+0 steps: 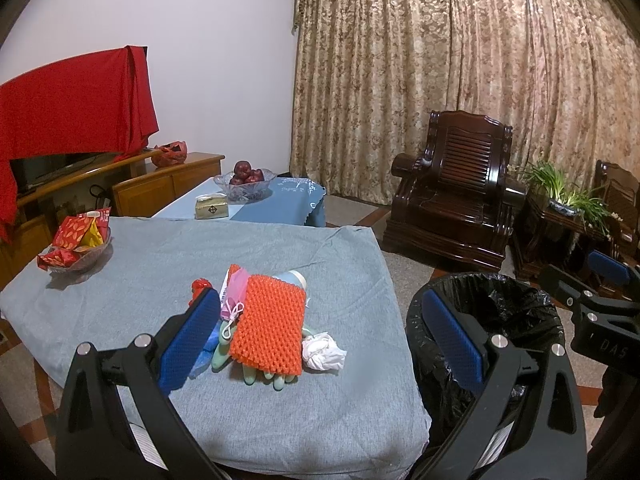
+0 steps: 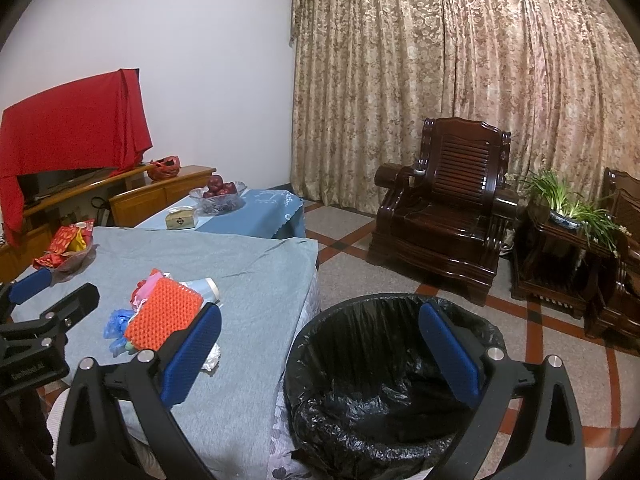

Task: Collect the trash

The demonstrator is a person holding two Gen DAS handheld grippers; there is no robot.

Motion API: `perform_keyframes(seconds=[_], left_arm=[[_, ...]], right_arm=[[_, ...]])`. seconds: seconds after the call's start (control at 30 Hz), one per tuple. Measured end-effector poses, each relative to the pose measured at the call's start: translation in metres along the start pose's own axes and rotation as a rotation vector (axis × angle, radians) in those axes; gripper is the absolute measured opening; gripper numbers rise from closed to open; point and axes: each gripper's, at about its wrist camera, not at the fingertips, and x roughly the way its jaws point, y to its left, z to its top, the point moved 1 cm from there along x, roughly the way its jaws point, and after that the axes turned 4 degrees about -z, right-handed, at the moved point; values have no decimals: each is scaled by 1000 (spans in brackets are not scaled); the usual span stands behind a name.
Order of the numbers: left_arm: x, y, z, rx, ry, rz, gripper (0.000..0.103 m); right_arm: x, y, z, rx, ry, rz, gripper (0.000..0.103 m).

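Note:
A pile of trash lies on the grey-clothed table point(image 1: 160, 280): an orange foam net point(image 1: 270, 324) on top, a crumpled white tissue point(image 1: 322, 354), a green glove point(image 1: 256, 372), pink wrapping point(image 1: 236, 292), a red scrap point(image 1: 200, 286) and a pale cup point(image 1: 294, 280). My left gripper point(image 1: 320, 344) hovers open in front of the pile, holding nothing. A bin with a black liner point(image 1: 500, 312) stands on the floor right of the table. My right gripper point(image 2: 322, 354) is open and empty above the bin point(image 2: 380, 380), and the orange net point(image 2: 164, 314) lies to its left.
A glass bowl of red snack packets point(image 1: 76, 248) sits at the table's far left. Behind is a blue-clothed table with a tissue box point(image 1: 211, 208) and a fruit bowl point(image 1: 244, 180). A dark wooden armchair point(image 1: 452, 200) and a potted plant point(image 1: 564, 196) stand to the right.

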Motion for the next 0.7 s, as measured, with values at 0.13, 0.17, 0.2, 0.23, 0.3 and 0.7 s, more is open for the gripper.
perform_keyframes(seconds=[0.13,0.17,0.2,0.23,0.3,0.7], left_arm=[[0,-1,-1,3,-3,3,98],[0,0,-1,3,-3,3,98],[0,0,0,2,-3,2,98],[-1,1,0,2,-3,3,98],[-1,1,1,2,-2,3,98],[-3,1,-1,0,-1,1,98]], right_arm=[[0,-1,1,2,3,0,97],[1,-2,1,2,6,-1,97],[1,-2,1,2,8,0,97],[1,-3,1,3,10,0,97],[1,-4,1,5,13,1,97],[4,-2,-1,6,12,-1,97]])
